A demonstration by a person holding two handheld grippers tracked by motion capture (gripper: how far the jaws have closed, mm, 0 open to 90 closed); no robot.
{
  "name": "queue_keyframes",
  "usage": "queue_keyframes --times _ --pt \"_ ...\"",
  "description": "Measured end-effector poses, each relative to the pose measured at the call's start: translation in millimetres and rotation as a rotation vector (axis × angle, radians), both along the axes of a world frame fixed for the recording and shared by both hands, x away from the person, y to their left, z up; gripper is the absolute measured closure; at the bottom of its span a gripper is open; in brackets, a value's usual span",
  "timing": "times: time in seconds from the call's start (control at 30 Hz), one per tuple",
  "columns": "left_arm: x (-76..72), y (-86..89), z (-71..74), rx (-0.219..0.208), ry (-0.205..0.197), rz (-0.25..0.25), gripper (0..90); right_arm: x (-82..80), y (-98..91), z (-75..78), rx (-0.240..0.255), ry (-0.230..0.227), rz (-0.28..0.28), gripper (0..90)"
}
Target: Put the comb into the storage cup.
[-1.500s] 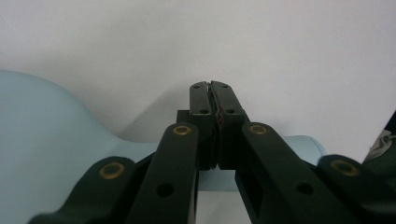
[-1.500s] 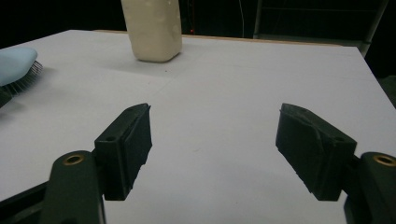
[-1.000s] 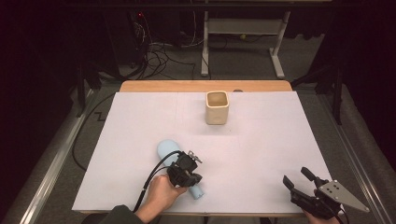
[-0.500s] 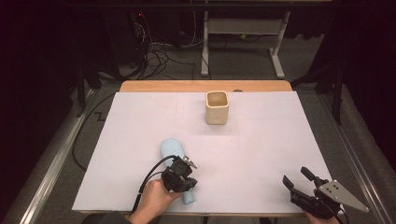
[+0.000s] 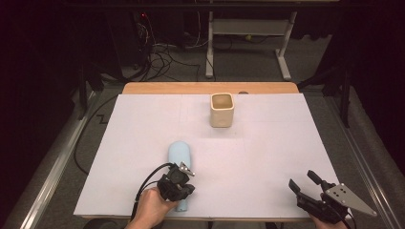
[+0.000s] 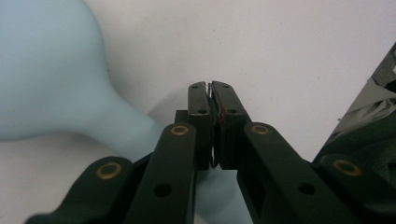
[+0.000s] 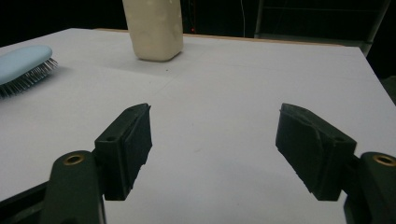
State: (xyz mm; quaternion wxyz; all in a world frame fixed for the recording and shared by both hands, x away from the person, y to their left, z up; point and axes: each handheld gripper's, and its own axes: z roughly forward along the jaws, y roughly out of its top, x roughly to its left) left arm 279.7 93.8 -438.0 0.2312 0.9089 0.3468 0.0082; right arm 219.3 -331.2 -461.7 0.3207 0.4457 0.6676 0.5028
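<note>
Left hand-held gripper [image 5: 177,183] pressed together above hairbrush [image 5: 180,155] handle, nothing pinched; right hand-held gripper [image 5: 305,183] spread, idle; brush not yet lifted.

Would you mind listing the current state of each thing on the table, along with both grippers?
Hairbrush: lying flat on the white sheet, bristles down, handle toward the person and under the left gripper.
Cup: upright, open at the top, standing alone at the far side.
Left gripper: jaws shut, nothing between them, above the brush handle.
Right gripper: jaws open, empty, near the table's near right corner.
</note>
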Motion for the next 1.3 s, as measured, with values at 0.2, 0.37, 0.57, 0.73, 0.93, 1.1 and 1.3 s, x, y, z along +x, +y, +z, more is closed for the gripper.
queue_keyframes --times 0.2,0.37,0.57,0.73,0.93,1.1,1.3 --pt "-1.0 8.6 0.2 0.006 -0.007 0.032 86.8 0.4 -0.4 0.0 0.001 0.0 0.002 27.8" --pt "-2.7 12.9 0.4 0.026 -0.031 0.051 86.9 0.8 -0.3 0.0 0.0 0.0 0.002 27.8" --pt "-1.3 17.4 0.7 0.035 -0.039 0.065 87.3 1.0 -0.2 0.0 -0.001 -0.001 0.002 27.8" --pt "-0.9 20.3 0.1 0.044 -0.047 0.077 87.4 0.8 -0.1 0.0 0.0 0.001 0.002 27.8" --pt "1.2 24.5 0.0 0.038 -0.045 0.089 87.4 0.7 0.2 0.0 0.0 0.001 0.002 27.8" --pt "1.7 24.9 0.4 0.033 -0.045 0.09 86.7 0.8 0.4 0.0 -0.001 0.002 0.002 27.8" --pt "-2.6 23.8 6.4 -0.002 -0.064 0.077 80.5 0.9 0.3 -0.1 -0.001 0.003 0.003 27.8"
